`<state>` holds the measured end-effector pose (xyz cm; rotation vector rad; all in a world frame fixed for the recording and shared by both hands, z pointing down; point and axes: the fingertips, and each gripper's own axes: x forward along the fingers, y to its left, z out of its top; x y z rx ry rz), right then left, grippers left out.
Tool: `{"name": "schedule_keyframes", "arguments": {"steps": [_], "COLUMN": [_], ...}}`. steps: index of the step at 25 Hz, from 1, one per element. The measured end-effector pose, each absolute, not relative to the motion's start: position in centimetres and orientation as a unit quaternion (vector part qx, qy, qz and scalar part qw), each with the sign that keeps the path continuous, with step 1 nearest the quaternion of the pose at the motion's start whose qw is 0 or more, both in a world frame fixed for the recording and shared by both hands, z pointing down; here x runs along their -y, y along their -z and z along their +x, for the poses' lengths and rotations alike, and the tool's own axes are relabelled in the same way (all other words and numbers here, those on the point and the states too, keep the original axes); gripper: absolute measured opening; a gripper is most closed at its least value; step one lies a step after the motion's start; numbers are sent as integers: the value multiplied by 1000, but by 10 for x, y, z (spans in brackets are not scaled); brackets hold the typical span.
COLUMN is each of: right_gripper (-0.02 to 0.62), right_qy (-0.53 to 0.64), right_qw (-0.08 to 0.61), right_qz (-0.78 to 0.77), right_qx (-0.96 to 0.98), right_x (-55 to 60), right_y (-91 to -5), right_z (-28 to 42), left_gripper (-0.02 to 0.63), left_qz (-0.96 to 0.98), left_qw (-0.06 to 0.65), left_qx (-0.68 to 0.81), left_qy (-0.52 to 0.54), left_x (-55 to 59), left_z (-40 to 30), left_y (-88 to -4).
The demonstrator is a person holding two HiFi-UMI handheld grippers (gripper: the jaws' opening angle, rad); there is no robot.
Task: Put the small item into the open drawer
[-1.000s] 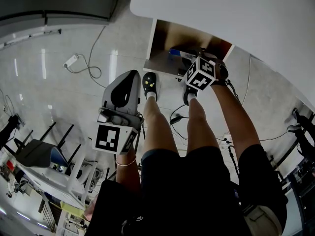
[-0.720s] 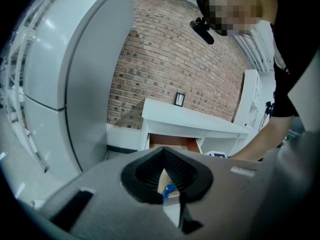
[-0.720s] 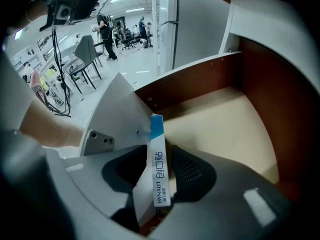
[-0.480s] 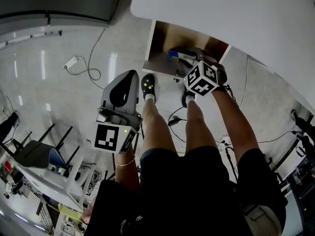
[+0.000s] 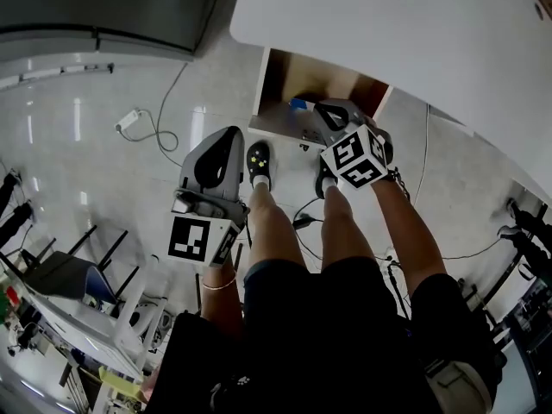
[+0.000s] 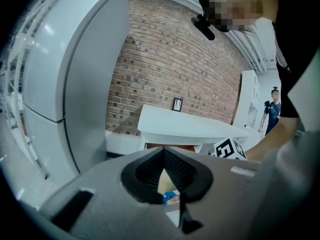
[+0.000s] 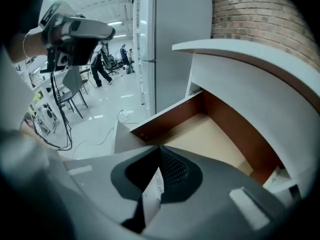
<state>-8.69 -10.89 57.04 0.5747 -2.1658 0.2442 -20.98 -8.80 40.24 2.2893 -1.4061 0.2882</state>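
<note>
The wooden drawer (image 5: 278,83) stands open under the white table (image 5: 414,33). A small blue and white box (image 5: 298,104) lies inside it, also seen through the left jaws' gap (image 6: 170,197). My right gripper (image 5: 323,110) hangs over the drawer's front part. Its jaws have just been closing and now stand shut (image 7: 160,153). A white printed face (image 7: 151,199) shows in their slit; I cannot tell whether it is pinched or lies beyond. My left gripper (image 5: 226,138) is held left of the drawer, shut and empty (image 6: 163,151).
The person's legs and black shoes (image 5: 260,155) stand just before the drawer. A grey fridge (image 6: 80,84) rises at the left. Cables and a power strip (image 5: 128,117) lie on the glossy floor. Chairs (image 5: 60,274) stand at the left.
The right gripper has lifted up and back out of the drawer, and its jaws have closed. The blue box stays in the drawer. The left gripper has kept its place.
</note>
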Motion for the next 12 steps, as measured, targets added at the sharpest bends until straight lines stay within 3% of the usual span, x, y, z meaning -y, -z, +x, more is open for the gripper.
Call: {"name": "schedule_keyframes", "arguments": {"steps": [12], "right_gripper": [11], "right_qy": [-190], "right_qw": [295], "right_qz": [349], "right_qx": [869], "right_x": [112], "right_y": [-463], "right_z": [-65], "left_gripper": [-8], "left_qz": [840], "left_qw": [192], "left_qx": [496], "left_qy": [-107], "left_x": [96], "left_z": [-197], "left_y": [-351]}}
